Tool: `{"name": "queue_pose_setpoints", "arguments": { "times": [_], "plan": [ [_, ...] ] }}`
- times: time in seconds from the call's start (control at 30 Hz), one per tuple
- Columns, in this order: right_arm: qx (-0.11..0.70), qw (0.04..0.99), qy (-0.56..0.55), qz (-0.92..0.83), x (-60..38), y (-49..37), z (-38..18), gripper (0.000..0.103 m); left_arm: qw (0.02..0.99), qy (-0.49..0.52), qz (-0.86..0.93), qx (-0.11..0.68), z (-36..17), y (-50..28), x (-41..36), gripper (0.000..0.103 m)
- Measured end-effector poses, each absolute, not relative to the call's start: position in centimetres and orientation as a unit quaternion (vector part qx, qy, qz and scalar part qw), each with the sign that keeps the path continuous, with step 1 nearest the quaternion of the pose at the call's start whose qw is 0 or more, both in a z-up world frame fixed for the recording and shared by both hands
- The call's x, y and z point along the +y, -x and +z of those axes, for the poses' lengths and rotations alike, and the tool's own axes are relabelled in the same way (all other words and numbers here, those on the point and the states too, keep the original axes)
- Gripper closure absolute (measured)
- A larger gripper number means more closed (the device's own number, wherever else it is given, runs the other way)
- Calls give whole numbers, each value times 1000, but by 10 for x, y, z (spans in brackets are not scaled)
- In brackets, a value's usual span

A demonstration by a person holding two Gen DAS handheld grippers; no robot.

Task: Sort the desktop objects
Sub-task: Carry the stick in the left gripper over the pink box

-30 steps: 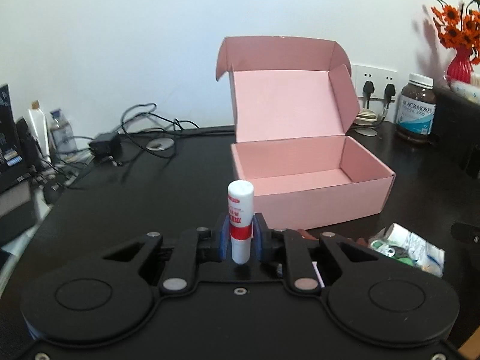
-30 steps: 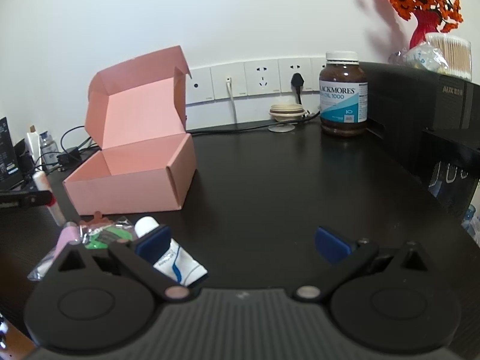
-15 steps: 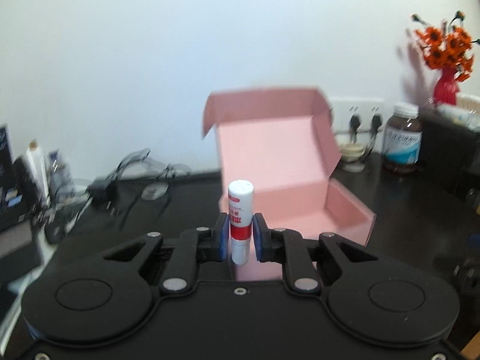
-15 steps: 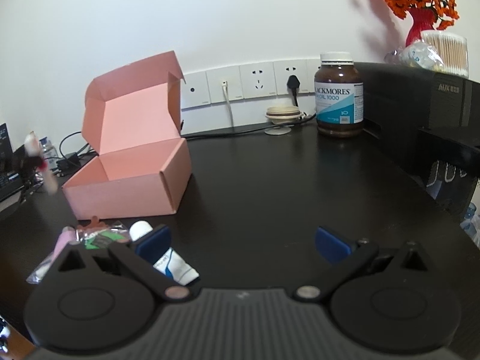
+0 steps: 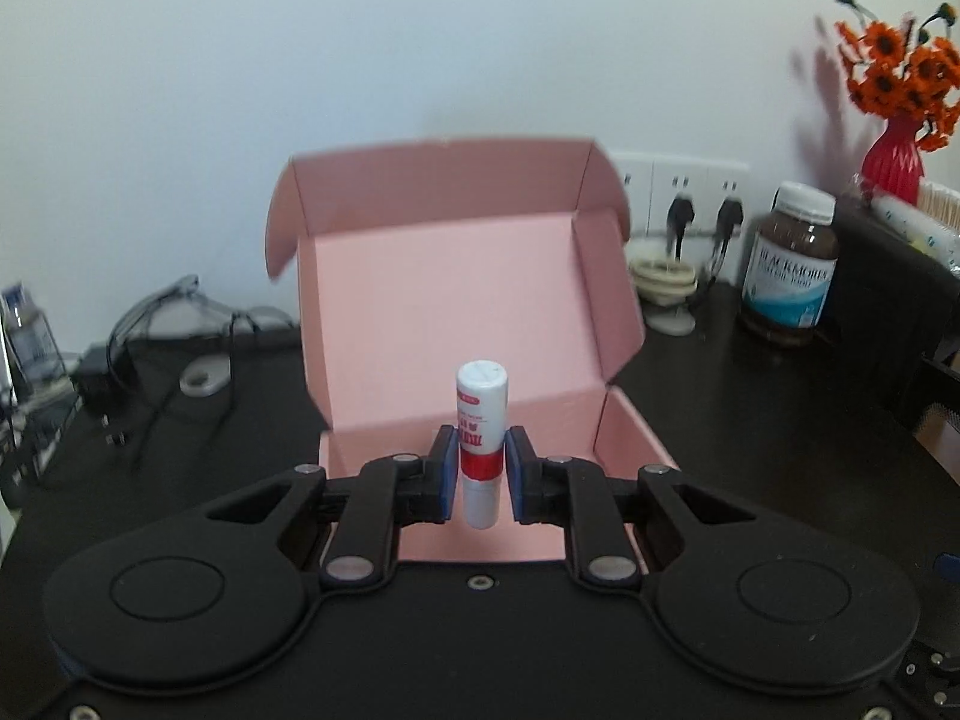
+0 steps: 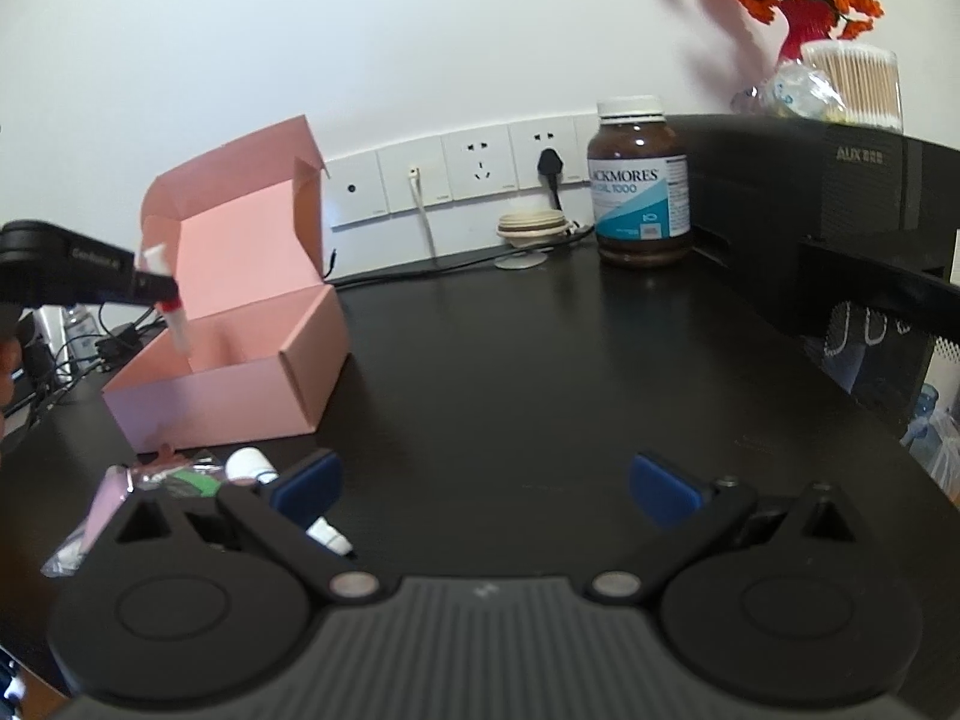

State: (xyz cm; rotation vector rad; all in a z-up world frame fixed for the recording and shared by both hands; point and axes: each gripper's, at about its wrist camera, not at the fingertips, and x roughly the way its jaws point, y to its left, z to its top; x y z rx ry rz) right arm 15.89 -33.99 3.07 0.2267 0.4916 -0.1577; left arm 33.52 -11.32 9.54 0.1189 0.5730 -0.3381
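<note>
My left gripper (image 5: 478,471) is shut on a white tube with a red band (image 5: 480,438), held upright over the open pink cardboard box (image 5: 456,300). The right wrist view shows the same tube (image 6: 168,300) hanging above the pink box (image 6: 240,384), gripped by the left gripper (image 6: 157,291). My right gripper (image 6: 483,483) stands open low over the dark desk with nothing between its fingers. Beside its left finger lie a white tube (image 6: 255,468), a pink item (image 6: 105,504) and a clear bag of small things (image 6: 180,477).
A brown supplement bottle (image 6: 639,186) and a coiled cable holder (image 6: 531,228) stand by the wall sockets (image 6: 450,171). A black appliance (image 6: 828,222) carries a red vase of orange flowers (image 6: 801,24) and a cotton swab jar (image 6: 852,84). Cables and a charger (image 5: 150,348) lie left of the box.
My left gripper has carried the tube up and forward from in front of the box to above its inside. The right gripper has stayed almost still.
</note>
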Motion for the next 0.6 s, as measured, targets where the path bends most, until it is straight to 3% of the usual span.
{"name": "queue_pose_setpoints", "arguments": {
  "times": [0.27,0.6],
  "plan": [
    [244,960,-117,-74,-345,-159,27,1,915,-74,-150,367,84,-351,-109,86],
    [245,959,-119,-81,-352,-159,25,1,904,-99,-126,397,83,-349,-107,86]
  ]
}}
